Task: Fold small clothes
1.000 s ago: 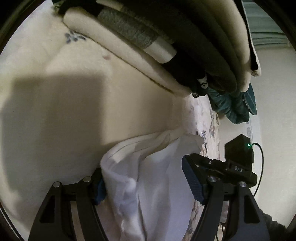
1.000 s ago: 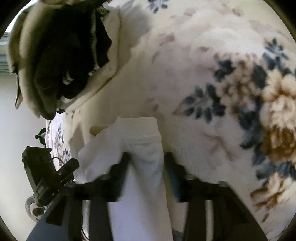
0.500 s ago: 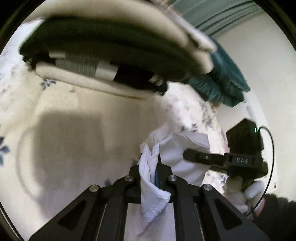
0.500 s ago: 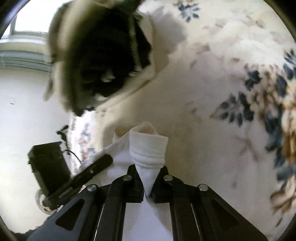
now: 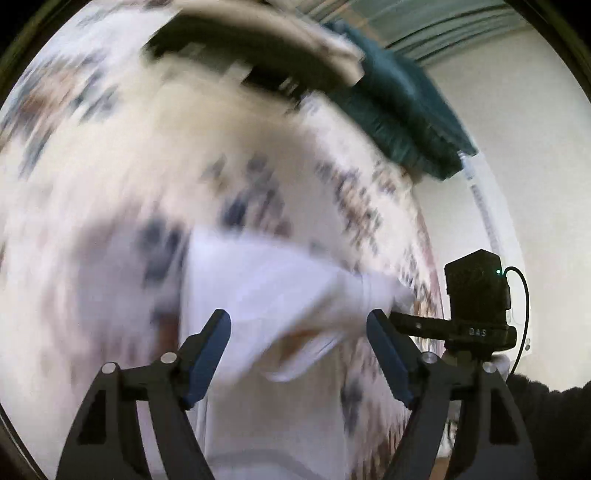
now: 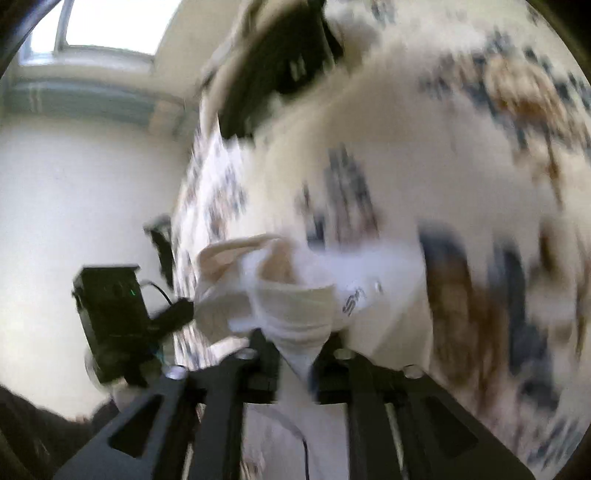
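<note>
A small white garment (image 5: 273, 288) lies on the floral blanket (image 5: 110, 166), blurred by motion. My left gripper (image 5: 299, 350) is open, its blue-padded fingers spread wide just in front of the garment, holding nothing. My right gripper (image 6: 295, 354) is shut on a bunched fold of the white garment (image 6: 295, 306), which bears small printed lettering. The right gripper also shows in the left wrist view (image 5: 424, 326) at the garment's right end. The left gripper shows in the right wrist view (image 6: 173, 314) at the garment's left end.
A stack of folded clothes (image 5: 258, 48) in cream and dark colours lies at the far side of the blanket, with a teal garment (image 5: 406, 122) beside it. A pale wall (image 6: 74, 203) and a window (image 6: 107, 26) lie beyond the bed edge.
My left gripper has opened and let go of the white garment. My right gripper stays shut on it. Both views have swung and are now blurred; the garment lies more spread out.
</note>
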### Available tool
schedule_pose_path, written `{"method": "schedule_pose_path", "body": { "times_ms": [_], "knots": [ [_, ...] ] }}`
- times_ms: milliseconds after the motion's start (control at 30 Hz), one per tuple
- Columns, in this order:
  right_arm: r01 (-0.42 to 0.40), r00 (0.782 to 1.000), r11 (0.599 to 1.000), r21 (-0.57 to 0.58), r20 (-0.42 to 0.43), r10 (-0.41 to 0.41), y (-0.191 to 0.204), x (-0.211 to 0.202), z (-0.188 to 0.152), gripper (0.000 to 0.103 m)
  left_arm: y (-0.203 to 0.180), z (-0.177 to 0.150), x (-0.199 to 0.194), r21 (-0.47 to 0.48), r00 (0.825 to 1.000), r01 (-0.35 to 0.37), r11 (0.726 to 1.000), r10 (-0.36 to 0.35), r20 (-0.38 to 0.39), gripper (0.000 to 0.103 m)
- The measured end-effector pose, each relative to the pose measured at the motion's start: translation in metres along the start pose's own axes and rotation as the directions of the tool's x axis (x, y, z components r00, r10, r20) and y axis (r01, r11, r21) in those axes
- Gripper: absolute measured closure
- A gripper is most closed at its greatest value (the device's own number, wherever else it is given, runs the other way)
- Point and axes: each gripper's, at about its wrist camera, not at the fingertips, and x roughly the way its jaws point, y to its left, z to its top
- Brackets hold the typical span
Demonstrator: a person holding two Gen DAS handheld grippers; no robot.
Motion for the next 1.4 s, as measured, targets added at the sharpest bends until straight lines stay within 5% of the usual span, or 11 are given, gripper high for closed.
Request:
{"method": "schedule_pose_path", "body": {
  "times_ms": [100,167,333,467,600,700,833,900,1133,1200,1400],
  "knots": [
    [0.094,0.984,0.995,-0.030,-0.147,-0.097,-0.007,0.019,-0.039,0.047,0.020,-0.033,-0.006,-0.084,0.997,-0.062,0.995,0.057,-0.059,0.029],
    [0.145,0.968,0.989,-0.014,-0.205,-0.145,-0.023,0.022,-0.061,0.044,0.032,-0.047,-0.010,-0.128,0.993,-0.099,0.987,0.090,-0.076,0.029],
    [0.168,0.976,0.983,0.078,-0.151,-0.155,-0.046,0.002,-0.067,0.044,0.033,-0.034,-0.017,-0.158,0.989,-0.146,0.977,0.146,-0.014,0.029],
    [0.075,0.996,0.985,0.155,-0.069,-0.065,-0.045,-0.004,-0.060,0.044,0.031,-0.010,-0.001,-0.129,0.982,-0.182,0.975,0.188,0.032,0.029],
    [-0.039,0.994,0.979,0.201,-0.092,0.059,-0.042,0.029,-0.061,0.044,0.036,-0.005,0.024,-0.110,0.977,-0.214,0.971,0.215,-0.001,0.029],
    [0.165,0.973,0.955,0.245,-0.202,-0.116,-0.063,0.060,-0.081,0.044,0.047,-0.028,0.039,-0.158,0.958,-0.282,0.946,0.267,-0.106,0.029],
    [0.168,0.965,0.947,0.273,-0.240,-0.102,-0.075,0.052,-0.103,0.047,0.040,-0.064,0.017,-0.182,0.957,-0.281,0.942,0.263,-0.119,0.029],
    [0.157,0.976,0.946,0.285,-0.193,-0.104,-0.074,0.025,-0.102,0.047,0.036,-0.063,0.007,-0.168,0.959,-0.279,0.945,0.266,-0.095,0.029],
    [0.138,0.990,0.934,0.330,-0.005,-0.144,-0.092,-0.016,-0.041,0.047,0.051,0.008,0.029,-0.117,0.963,-0.269,0.956,0.265,-0.044,0.029],
    [0.146,0.989,0.926,0.348,-0.041,-0.141,-0.098,-0.002,-0.028,0.047,0.066,0.012,0.041,-0.175,0.966,-0.254,0.951,0.243,-0.085,0.031],
    [0.233,0.969,0.920,0.316,-0.160,-0.190,-0.087,0.016,-0.047,0.047,0.072,-0.010,0.030,-0.250,0.985,-0.171,0.953,0.166,-0.041,0.036]
  ]
}}
